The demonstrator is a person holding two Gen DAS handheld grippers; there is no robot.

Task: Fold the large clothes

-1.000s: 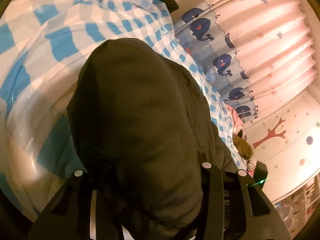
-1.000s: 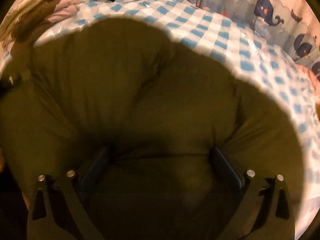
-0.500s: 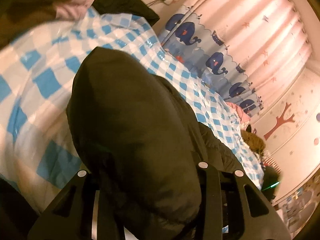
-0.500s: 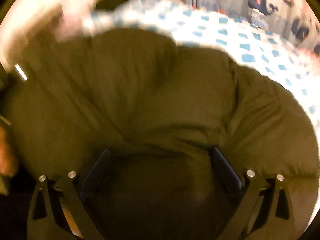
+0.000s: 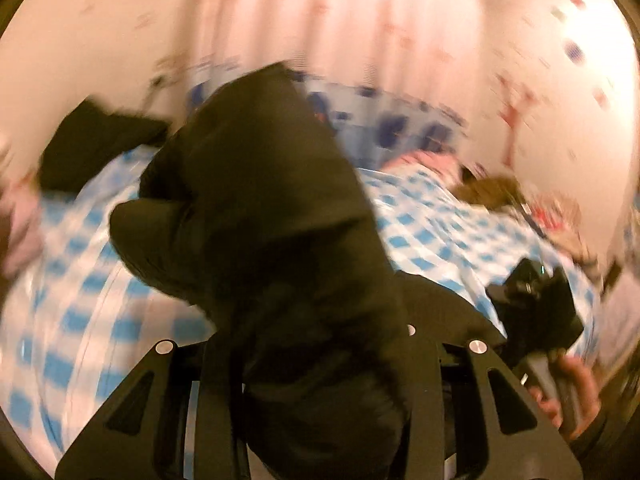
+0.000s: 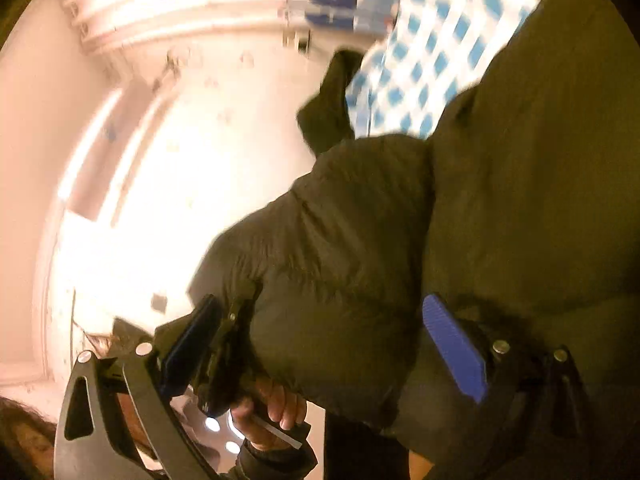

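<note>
Pink curtains [image 5: 328,32] and a pale wall with a small tree sticker [image 5: 516,112] close off the back of the room, all smeared by motion blur. Below them spreads the bed's blue-and-white checked cover [image 5: 80,320], with a dark garment [image 5: 92,148] heaped at its far edge and a jumble of other clothes [image 5: 492,192] on its far right side.

Over the bed hangs the dark padded jacket [image 5: 260,208], bulky and puffed, raised clear of the cover where it is gripped.

Its lower bulk runs down into the left gripper [image 5: 312,364], whose black fingers are clenched on a thick wad of it, partly closed with cloth filling the gap.

Seen from the right wrist, the right gripper [image 6: 320,340] stands wide, the jacket [image 6: 500,200] bulging between its blue pads [image 6: 452,348]; the fabric presses against both, so it is grasping the jacket.

A hand [image 5: 572,392] holding that gripper's handle shows at the lower right of the left wrist view.
</note>
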